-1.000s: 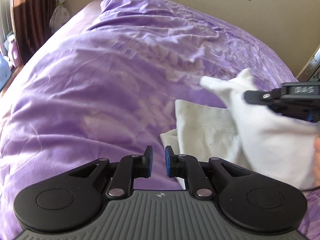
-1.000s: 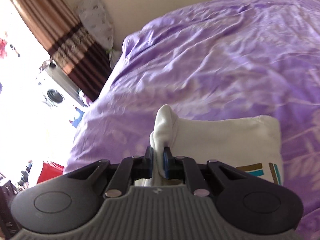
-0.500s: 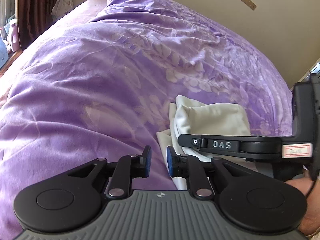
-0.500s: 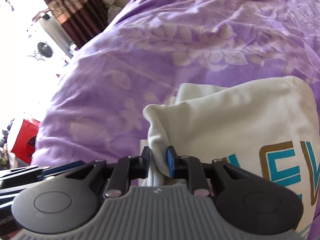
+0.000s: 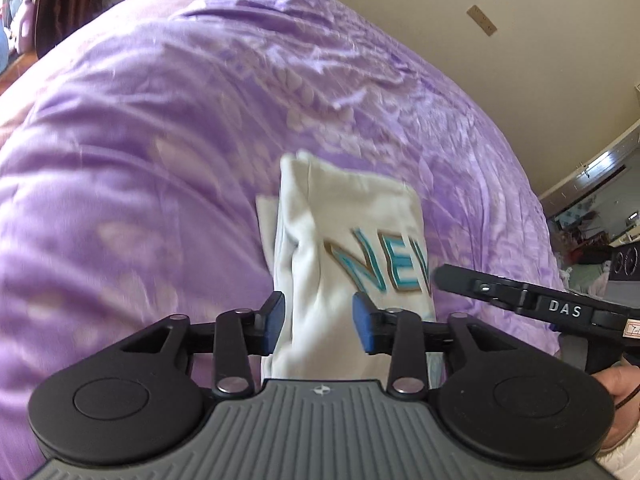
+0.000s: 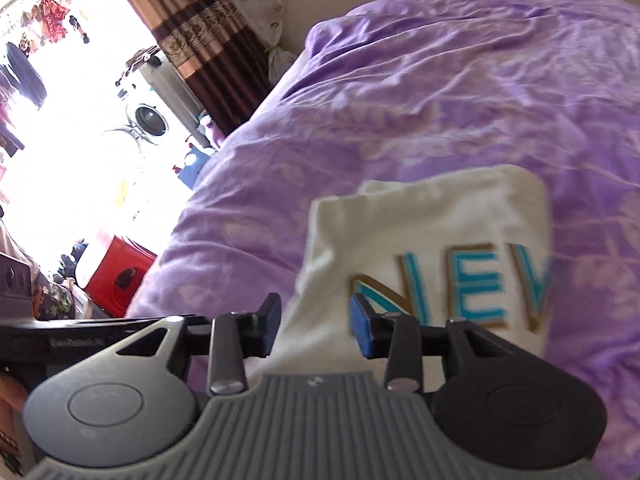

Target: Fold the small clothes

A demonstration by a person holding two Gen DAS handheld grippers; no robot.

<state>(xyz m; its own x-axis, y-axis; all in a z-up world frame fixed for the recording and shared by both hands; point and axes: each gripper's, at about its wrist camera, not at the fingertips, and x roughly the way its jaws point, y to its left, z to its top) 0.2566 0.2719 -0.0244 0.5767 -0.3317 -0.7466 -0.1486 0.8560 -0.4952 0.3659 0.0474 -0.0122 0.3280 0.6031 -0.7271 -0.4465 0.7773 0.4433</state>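
Note:
A small white garment (image 5: 352, 216) with teal and gold letters lies folded on the purple bedspread (image 5: 140, 152). It also shows in the right wrist view (image 6: 432, 232). My left gripper (image 5: 319, 322) is open, its blue pads either side of the garment's near edge. My right gripper (image 6: 315, 326) is open too, just above the garment's near edge, holding nothing. The right gripper's black body (image 5: 532, 308) shows at the right of the left wrist view.
The bedspread (image 6: 440, 92) stretches far beyond the garment. A beige wall (image 5: 480, 20) lies behind the bed. A brown curtain (image 6: 188, 32), a washing machine (image 6: 150, 118) and a red bin (image 6: 116, 276) stand off the bed's left side.
My right gripper has let go of the white fold and opened. My left gripper has opened and moved over the garment. The garment now lies folded with its letters up.

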